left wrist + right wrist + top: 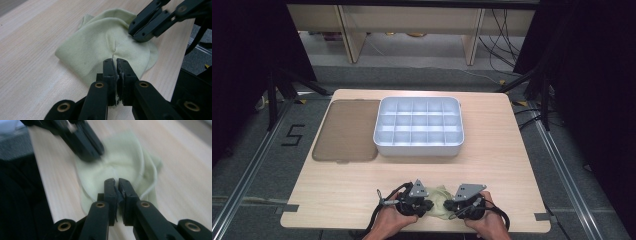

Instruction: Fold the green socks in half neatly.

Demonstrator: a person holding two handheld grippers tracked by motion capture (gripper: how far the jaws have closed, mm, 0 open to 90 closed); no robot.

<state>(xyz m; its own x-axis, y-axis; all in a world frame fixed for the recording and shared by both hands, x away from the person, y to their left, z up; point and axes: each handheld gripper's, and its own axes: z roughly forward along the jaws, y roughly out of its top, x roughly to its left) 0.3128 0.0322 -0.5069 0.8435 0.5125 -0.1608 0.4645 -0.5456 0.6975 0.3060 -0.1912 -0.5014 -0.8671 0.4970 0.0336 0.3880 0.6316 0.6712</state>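
A pale yellow-green knitted cloth [440, 202] lies bunched at the near edge of the table, between the two hands. My left gripper [116, 60] is shut, with a raised fold of the cloth [100, 45] pinched at its tips. My right gripper [117, 180] is also shut, with its tips on a crease of the cloth [125, 157]. The two grippers face each other a few centimetres apart: the right gripper [137, 35] shows in the left gripper view, and the left gripper [96, 155] shows in the right gripper view. From above, the left gripper [427, 202] and right gripper [453, 204] flank the cloth.
A white tray [417, 149] with several small empty compartments stands at the table's middle back. A brownish translucent lid [346, 131] lies flat to its left. The table's near edge [362, 226] runs just below the hands.
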